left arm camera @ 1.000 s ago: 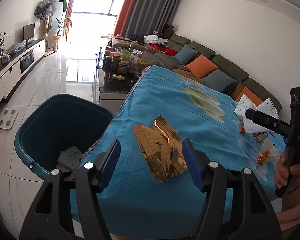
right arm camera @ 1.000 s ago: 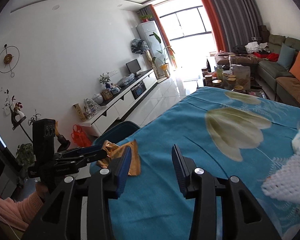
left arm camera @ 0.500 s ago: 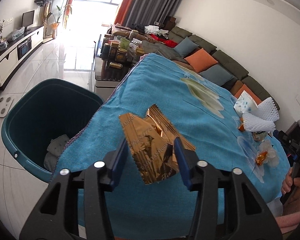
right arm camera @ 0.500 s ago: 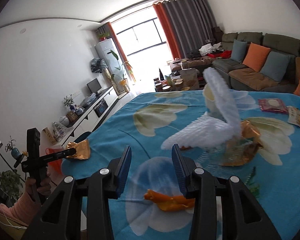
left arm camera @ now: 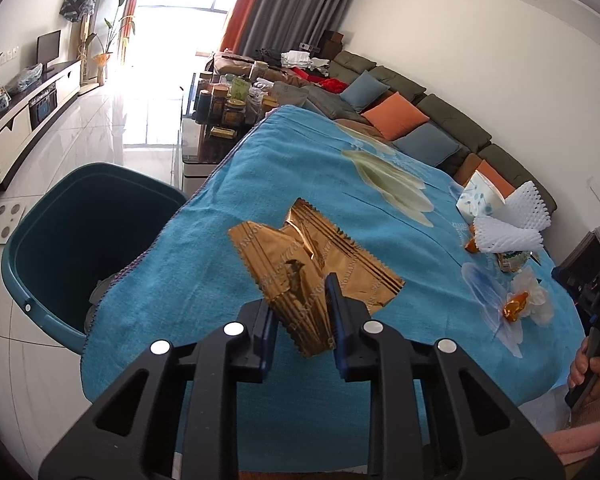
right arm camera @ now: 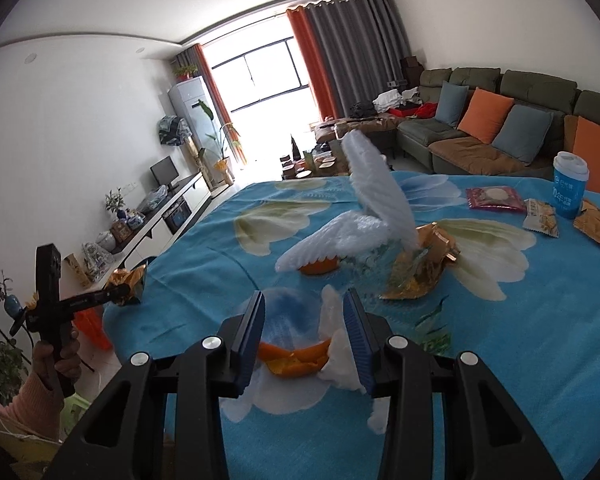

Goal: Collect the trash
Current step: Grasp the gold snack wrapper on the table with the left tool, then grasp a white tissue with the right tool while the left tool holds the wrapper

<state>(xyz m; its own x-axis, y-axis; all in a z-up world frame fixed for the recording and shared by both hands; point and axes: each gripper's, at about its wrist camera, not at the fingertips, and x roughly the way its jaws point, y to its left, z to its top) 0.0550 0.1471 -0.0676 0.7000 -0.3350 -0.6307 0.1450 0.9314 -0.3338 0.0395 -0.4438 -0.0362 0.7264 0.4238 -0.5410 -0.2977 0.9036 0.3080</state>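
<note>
Left gripper pinches a gold wrapper above the table, apparently lifted; next, carry it to the bin. Right gripper gapes, empty, over orange peel.

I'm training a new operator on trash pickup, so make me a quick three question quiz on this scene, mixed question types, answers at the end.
1. True or false: the left gripper is shut on the gold wrapper.
2. What lies between the right gripper's open fingers?
A. blue cup
B. orange peel
C. pink packet
3. Fill in: the teal bin stands beside the ____ tablecloth.

Key: 1 true; 2 B, orange peel; 3 blue, tablecloth.
</note>
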